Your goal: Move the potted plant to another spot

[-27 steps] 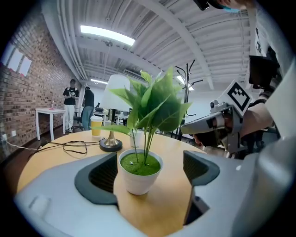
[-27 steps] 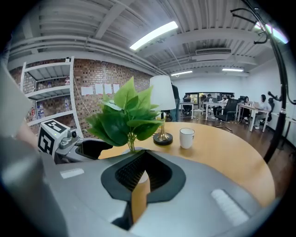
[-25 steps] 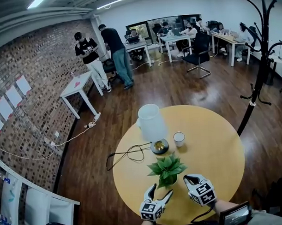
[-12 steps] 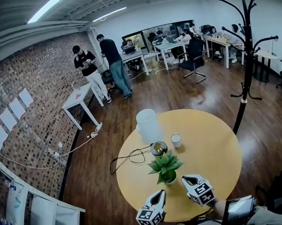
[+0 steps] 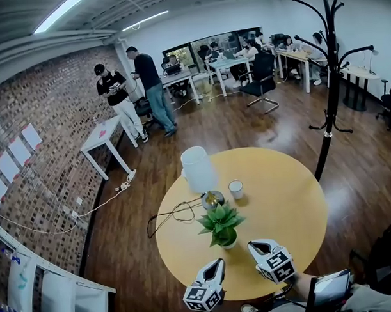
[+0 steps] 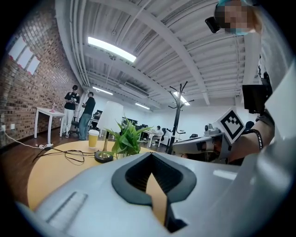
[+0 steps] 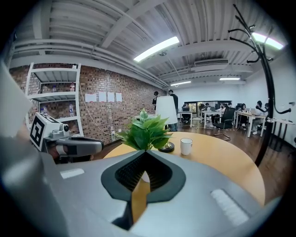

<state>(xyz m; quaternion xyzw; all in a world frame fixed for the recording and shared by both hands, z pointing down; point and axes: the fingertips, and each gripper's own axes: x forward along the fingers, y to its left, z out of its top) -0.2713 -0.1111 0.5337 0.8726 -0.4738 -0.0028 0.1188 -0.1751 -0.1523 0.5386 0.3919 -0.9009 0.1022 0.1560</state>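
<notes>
Two grippers hover over the near edge of the round counter (image 5: 293,200), both empty. The left gripper (image 5: 216,264) has its jaws pressed together with nothing between them, and the right gripper (image 5: 254,247) likewise has its jaws closed on nothing. The plant (image 5: 220,223) stands upright in its small white pot on the counter just beyond the two tips, apart from both. A lamp (image 5: 197,169) stands just behind the plant, with a cup (image 5: 236,189) beside it. A black cord (image 5: 172,214) trails off the counter's left side.
</notes>
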